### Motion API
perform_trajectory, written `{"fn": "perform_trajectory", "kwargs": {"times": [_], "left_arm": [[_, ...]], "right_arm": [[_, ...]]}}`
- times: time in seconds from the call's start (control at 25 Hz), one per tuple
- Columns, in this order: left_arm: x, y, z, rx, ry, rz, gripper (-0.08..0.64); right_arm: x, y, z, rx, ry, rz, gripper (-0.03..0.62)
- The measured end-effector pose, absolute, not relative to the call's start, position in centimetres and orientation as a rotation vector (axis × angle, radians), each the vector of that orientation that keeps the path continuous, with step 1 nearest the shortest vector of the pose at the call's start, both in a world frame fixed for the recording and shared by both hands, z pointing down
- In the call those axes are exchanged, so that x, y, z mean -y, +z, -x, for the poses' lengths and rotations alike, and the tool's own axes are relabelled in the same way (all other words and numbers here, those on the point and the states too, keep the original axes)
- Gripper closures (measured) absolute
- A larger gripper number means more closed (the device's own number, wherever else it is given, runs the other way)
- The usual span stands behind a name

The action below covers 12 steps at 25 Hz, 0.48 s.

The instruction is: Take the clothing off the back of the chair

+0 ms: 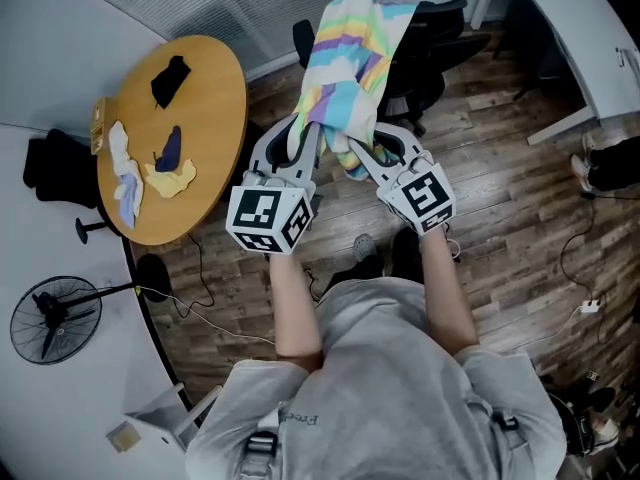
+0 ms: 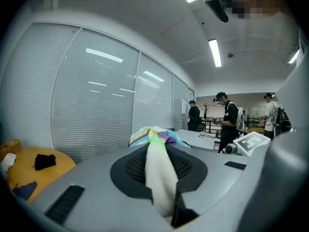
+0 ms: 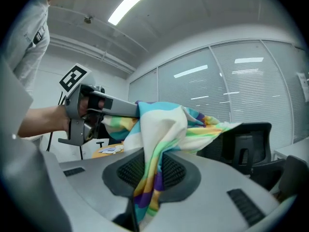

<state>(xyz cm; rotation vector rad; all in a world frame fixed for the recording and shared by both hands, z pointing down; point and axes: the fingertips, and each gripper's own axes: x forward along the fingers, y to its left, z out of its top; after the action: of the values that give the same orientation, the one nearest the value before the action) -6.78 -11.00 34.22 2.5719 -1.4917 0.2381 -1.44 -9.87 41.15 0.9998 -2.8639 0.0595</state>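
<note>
In the head view I see both claws together. The left gripper (image 1: 300,140) and the right gripper (image 1: 365,158) are raised side by side, and the striped clothing (image 1: 350,58) stands up bunched between them, in front of the black chair (image 1: 430,58). Only this view gives me the round wooden table (image 1: 215,88) with small cloths on it, the fan (image 1: 55,318) and the plank floor (image 1: 500,198).

The cloth covers the jaw tips there, so I read the grip from the gripper views. In the left gripper view the jaws are pressed on a whitish fold of the clothing. Only this view shows people (image 2: 227,120) standing in the far room. In the right gripper view the jaws are clamped on a fold with purple, yellow and green stripes. There I also see the left gripper from the side, pinching the other end.

The far corner of the clothing reaches toward the top of the chair back. I cannot tell if it touches it. The clothing hides much of the chair in the head view.

The fabric looks thin and soft, with pastel stripes. The jaws are smooth grey with black ribbed pads.
</note>
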Motion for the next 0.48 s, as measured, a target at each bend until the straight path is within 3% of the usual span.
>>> {"fn": "perform_trajectory", "kwargs": {"times": [0.48], "left_arm": [[6.0, 35.0, 15.0, 1.633, 0.208, -2.457, 0.483]], "right_arm": [[2.7, 42.1, 11.5, 2.92, 0.021, -0.563, 0.511]]}}
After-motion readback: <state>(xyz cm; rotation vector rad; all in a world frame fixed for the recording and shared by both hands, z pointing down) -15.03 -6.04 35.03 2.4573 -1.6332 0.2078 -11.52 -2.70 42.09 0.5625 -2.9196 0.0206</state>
